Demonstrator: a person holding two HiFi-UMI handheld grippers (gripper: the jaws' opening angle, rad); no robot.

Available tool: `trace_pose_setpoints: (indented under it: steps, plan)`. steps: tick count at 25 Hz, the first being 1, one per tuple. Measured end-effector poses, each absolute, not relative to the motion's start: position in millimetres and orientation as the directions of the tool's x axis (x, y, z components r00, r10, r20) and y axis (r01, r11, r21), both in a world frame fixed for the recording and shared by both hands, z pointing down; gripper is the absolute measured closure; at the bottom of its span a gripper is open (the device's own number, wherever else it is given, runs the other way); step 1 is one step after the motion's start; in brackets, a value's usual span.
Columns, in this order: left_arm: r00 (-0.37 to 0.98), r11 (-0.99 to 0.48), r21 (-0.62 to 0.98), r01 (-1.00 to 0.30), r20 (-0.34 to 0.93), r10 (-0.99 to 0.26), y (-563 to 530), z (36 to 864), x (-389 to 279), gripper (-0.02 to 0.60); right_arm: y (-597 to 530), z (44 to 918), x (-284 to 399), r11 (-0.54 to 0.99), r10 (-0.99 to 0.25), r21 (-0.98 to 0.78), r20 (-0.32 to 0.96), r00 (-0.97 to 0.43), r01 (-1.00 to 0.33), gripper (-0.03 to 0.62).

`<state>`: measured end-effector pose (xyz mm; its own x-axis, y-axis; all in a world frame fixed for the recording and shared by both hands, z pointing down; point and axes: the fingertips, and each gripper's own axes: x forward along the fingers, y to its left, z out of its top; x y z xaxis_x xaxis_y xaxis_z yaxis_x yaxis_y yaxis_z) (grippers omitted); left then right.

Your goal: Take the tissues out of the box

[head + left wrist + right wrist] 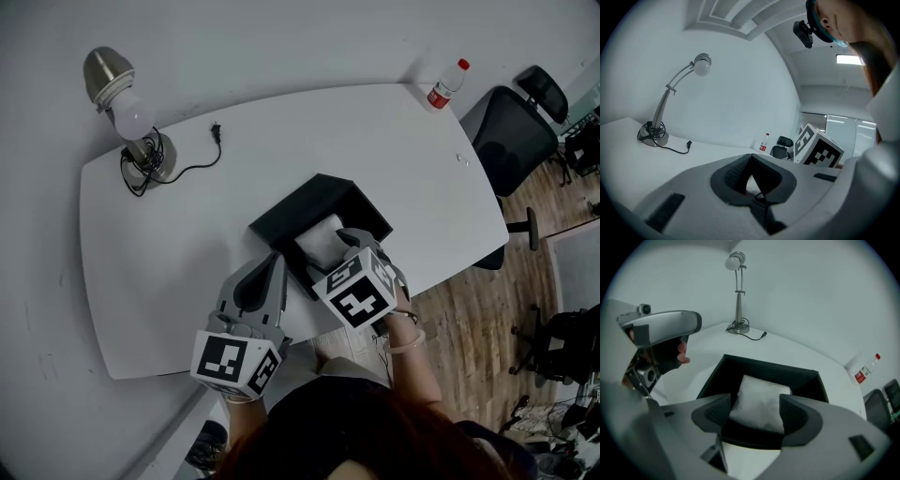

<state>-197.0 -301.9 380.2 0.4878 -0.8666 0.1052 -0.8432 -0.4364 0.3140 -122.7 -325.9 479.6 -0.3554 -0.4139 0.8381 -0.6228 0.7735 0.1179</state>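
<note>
1. Tissues, a white pack, lay inside the open black box on the table.
2. Right claw hung over the pack, jaws spread wide to either side of it, gripping nothing.
3. Left claw was closed and empty, just beside the box's near corner.
4. Best approach, as I judged: lower until the pads flank the pack's middle, close firmly, lift straight up; the left claw could steady the box.
</note>
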Motion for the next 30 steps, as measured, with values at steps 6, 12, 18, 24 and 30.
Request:
trace_pose_setpoints:
  steps: [6, 12, 18, 24, 30]
  plan:
    - [0.485, -0.430, 0.326, -0.842, 0.106, -0.868, -305.9, 384.3, -199.5, 0.560, -328.8, 490.4, -119.0, 0.776, -0.400, 0.167, 0.876, -0.270, -0.608, 0.299]
    - [0.476, -0.421, 0.330, -0.845, 0.107, -0.873, -305.9, 383.8, -200.6, 0.560, -331.3, 493.8, -113.9, 0.775, -0.406, 0.213, 0.889, -0.210, -0.594, 0.331]
    - [0.471, -0.416, 0.329, -0.848, 0.105, -0.876, -303.5, 384.3, -202.8, 0.560, -335.0, 491.5, -111.2, 0.768, -0.439, 0.245, 0.874, -0.208, -0.592, 0.379]
    - [0.475, -0.423, 0.321, -0.847, 0.102, -0.874, -298.1, 384.2, -201.4, 0.560, -335.1, 487.0, -111.4, 0.762, -0.467, 0.260, 0.855, -0.225, -0.593, 0.388]
    - [0.471, -0.424, 0.305, -0.853, 0.099, -0.877, -293.8, 380.4, -202.2, 0.560, -335.8, 479.9, -110.5, 0.754, -0.507, 0.294, 0.829, -0.237, -0.587, 0.390]
